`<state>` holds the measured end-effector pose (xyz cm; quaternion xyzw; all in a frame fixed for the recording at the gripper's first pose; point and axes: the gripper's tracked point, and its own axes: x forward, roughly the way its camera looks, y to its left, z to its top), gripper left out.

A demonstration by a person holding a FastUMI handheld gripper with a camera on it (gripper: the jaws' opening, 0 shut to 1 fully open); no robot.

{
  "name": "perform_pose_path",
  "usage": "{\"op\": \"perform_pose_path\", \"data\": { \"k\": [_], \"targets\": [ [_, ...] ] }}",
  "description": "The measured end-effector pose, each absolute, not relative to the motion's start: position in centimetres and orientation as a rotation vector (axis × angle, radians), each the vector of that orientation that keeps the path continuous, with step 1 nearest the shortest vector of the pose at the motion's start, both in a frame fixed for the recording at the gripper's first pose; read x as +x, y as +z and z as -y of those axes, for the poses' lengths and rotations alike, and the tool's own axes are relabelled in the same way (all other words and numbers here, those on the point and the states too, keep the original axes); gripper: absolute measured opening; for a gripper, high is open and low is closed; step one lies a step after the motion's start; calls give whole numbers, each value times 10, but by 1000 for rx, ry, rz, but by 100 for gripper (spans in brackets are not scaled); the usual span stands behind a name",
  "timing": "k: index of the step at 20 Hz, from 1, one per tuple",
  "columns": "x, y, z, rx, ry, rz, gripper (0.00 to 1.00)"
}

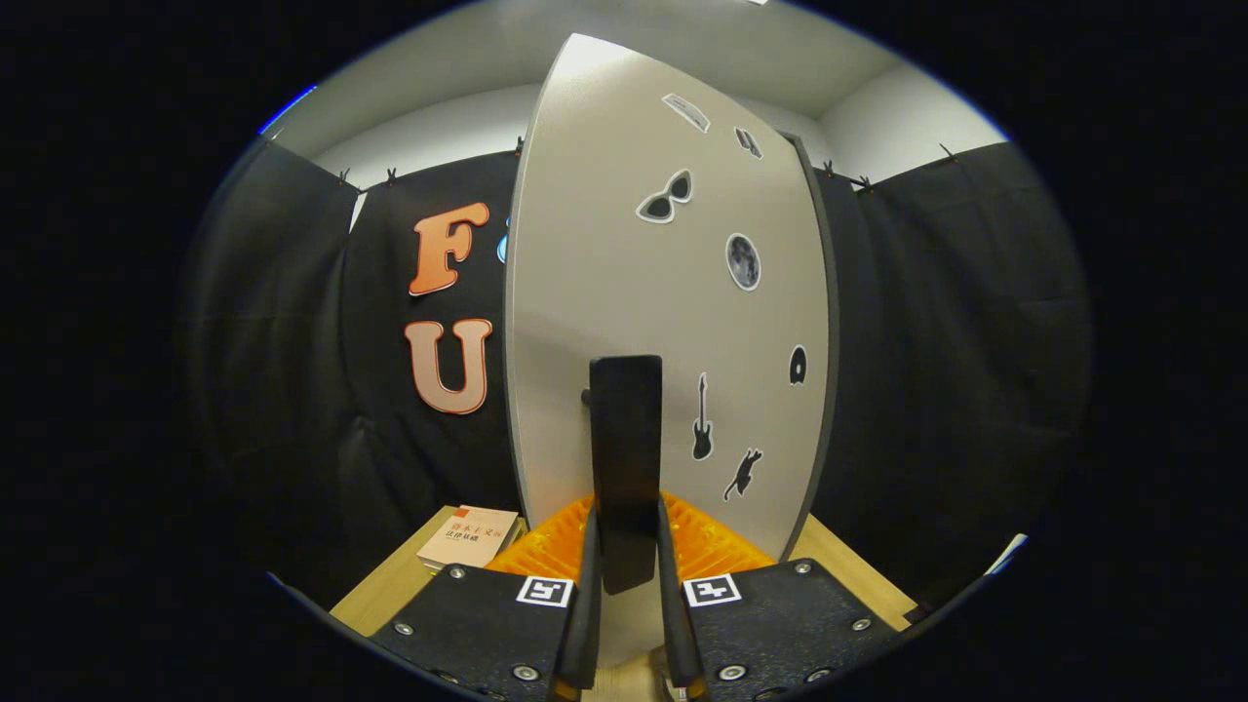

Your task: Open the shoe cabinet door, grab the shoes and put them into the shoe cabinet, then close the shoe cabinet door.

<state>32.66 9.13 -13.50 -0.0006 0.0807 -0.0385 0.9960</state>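
Observation:
The shoe cabinet door [673, 292] is a tall pale grey panel with small dark stickers on it, and it stands right in front of me. Its dark left edge is turned toward me. A black upright handle [625, 429] sticks out from the door's lower middle. My gripper [626, 541] is shut on the lower part of this handle, with one finger pressing on each side. The inside of the cabinet is hidden behind the door.
A book [469, 536] lies on a wooden table top [385, 590] just left of the fingers, close to the door's foot. The wood carries on to the right of the door [843, 561]. Black cloth walls close in both sides.

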Motion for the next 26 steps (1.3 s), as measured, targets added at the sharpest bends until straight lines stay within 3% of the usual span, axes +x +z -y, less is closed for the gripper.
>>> {"op": "perform_pose_path", "data": {
  "k": [14,26],
  "targets": [
    [274,-135,-40,29,47,-167,23],
    [251,-149,27,64,-48,-200,22]
  ]
}}
